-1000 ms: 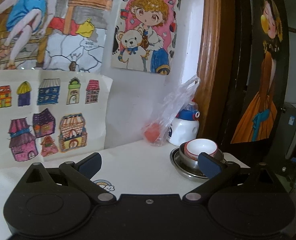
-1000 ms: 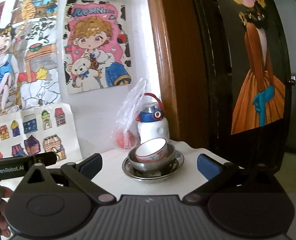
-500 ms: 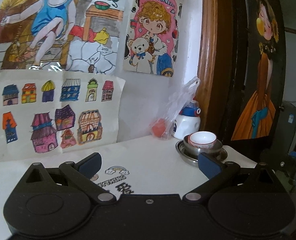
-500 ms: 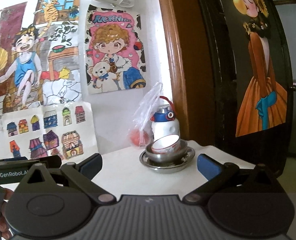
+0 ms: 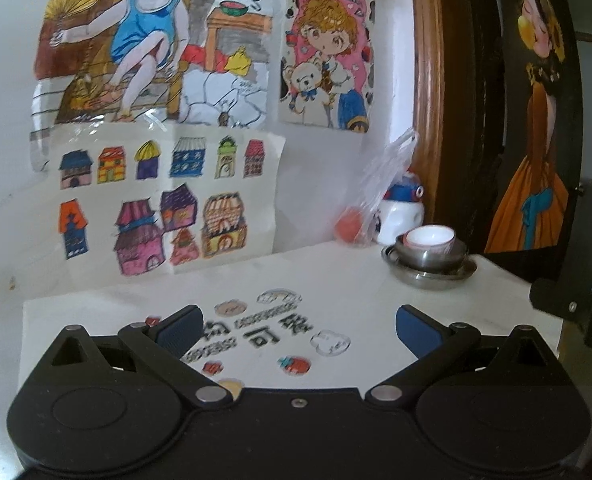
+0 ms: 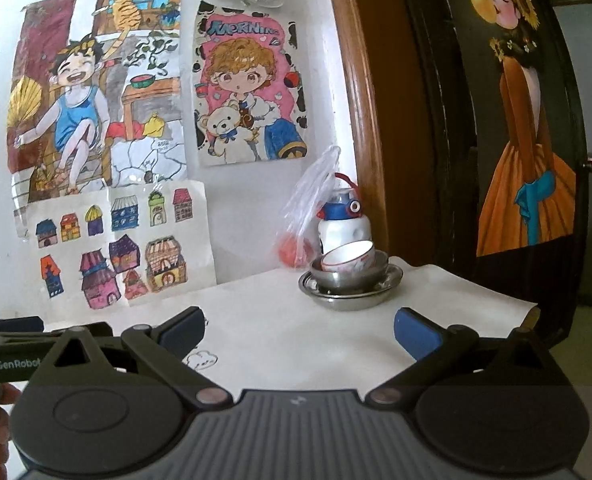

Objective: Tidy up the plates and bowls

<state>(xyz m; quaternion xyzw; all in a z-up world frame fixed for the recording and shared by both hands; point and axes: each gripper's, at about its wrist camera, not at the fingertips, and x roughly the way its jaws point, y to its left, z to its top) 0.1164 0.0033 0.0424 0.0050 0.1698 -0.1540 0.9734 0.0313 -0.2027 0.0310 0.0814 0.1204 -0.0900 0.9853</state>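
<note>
White table (image 6: pixel 436 292), bagged fruit (image 6: pixel 294 250) behind bowls (image 6: pixel 348 270)

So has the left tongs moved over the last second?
Yes. The left tongs has pulled back from the stacked bowls: against the house drawing on the wall, its view has widened and more printed tablecloth shows ahead.

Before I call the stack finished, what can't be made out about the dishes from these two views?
- Inside of the steel bowl: hidden in both views by the white ceramic bowl with red trim tilted in it.
- Flat of the steel plate: covered by the steel bowl.
- White bottle with blue cap: its front is partly behind the clear plastic bag and the stack.
- Table print: blurred, left view.
</note>
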